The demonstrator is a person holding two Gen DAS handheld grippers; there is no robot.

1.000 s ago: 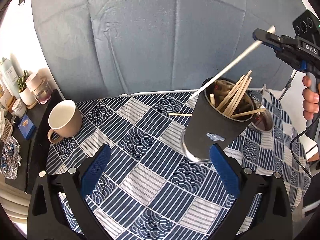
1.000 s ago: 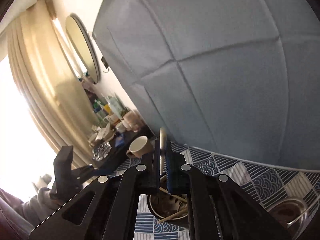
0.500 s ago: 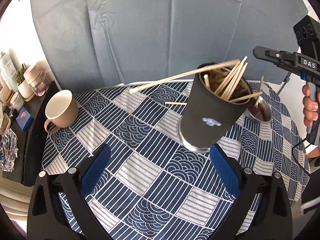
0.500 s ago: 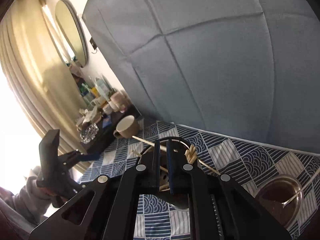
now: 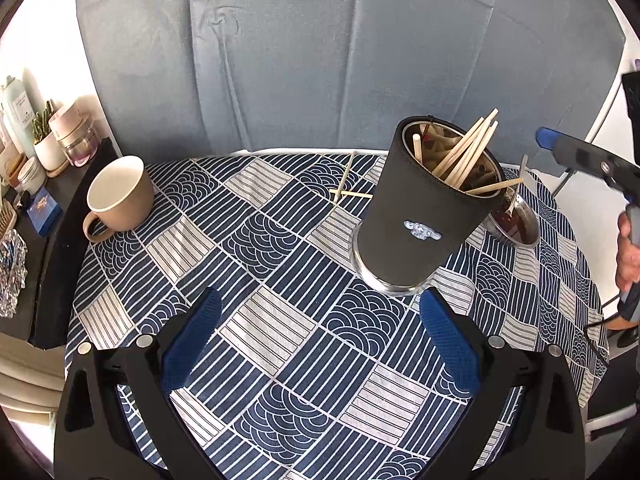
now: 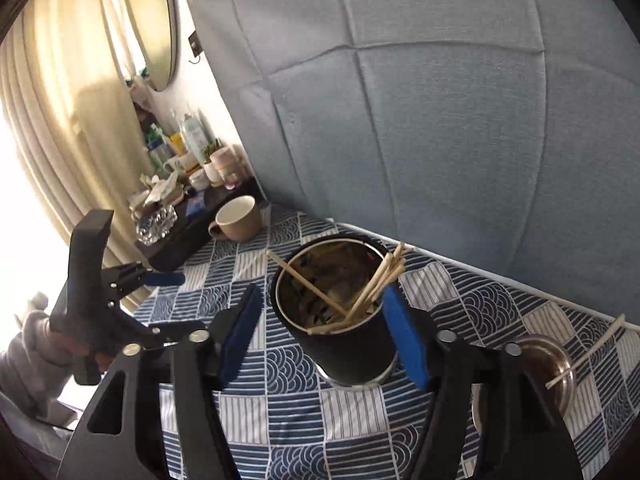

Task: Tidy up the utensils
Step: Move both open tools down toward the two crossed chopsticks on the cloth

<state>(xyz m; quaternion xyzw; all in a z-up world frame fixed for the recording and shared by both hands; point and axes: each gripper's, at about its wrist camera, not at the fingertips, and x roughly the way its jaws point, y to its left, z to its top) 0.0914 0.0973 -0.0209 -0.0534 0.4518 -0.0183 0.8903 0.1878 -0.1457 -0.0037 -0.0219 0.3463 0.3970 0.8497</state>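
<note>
Progress: most chopsticks [image 6: 376, 284] already stand in the black cup [image 5: 416, 216], leaning on its rim; the job looks mostly done.
Left to do: two sticks [image 5: 345, 186] lie crossed on the table [image 5: 280, 320] just behind the cup, and one more [image 6: 588, 350] leans in the metal bowl [image 6: 554, 360]. Whether that one is a chopstick or a spoon, I cannot tell.
Left tongs [image 5: 320, 340]: wide open, holding nothing, low over the cloth in front of the cup.
Right tongs [image 6: 322, 336]: wide open, empty, held above and beside the cup, which shows between the blue pads without touching them.
Cup position: upright, right of the table's middle, bowl just beside it.
Surroundings: a beige mug [image 5: 120, 196] stands well apart at the left edge; jars and bottles crowd a dark shelf [image 5: 52, 216] beyond it.
In the way: the cup itself screens the loose sticks from the left tongs; reaching them likely means going around it without knocking it.
</note>
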